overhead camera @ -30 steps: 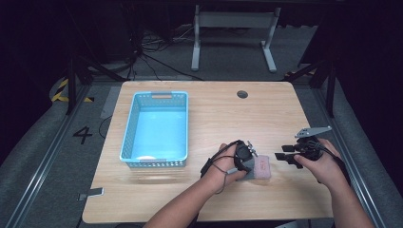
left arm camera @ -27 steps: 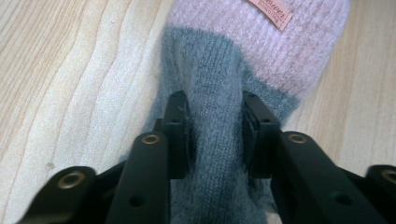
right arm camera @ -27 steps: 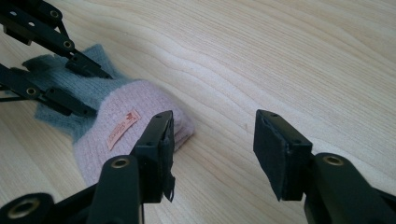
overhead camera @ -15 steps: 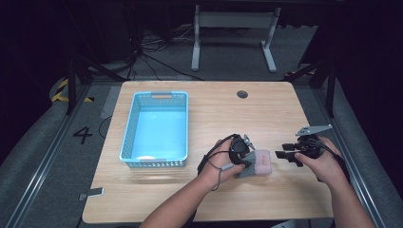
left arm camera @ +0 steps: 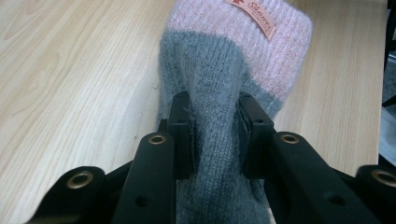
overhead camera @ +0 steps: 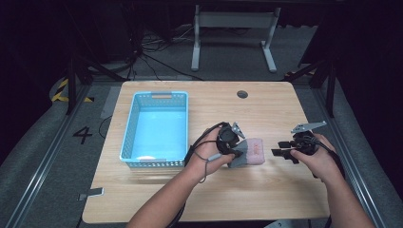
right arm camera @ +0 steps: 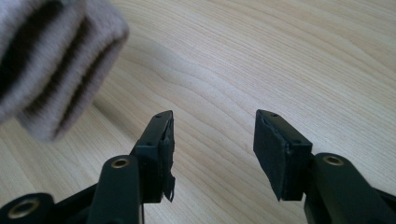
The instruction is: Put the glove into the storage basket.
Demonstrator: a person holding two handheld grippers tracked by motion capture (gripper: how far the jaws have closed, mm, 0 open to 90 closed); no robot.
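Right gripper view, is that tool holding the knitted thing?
No, the right tool has open jaws with bare table between them, and the knitted piece sits off to the side.

A pale wooden desk point(overhead camera: 266, 114) with rounded corners takes up the middle of the frame, a small dark round hole point(overhead camera: 242, 94) near its far edge. A light blue basket point(overhead camera: 134, 123) stands on its left half. A grey and pink knitted sock point(overhead camera: 252, 152) lies right of centre, its grey end lifted off the wood.

sock point(left arm camera: 219, 93) toe end cut off, label point(left arm camera: 254, 16) unreadable
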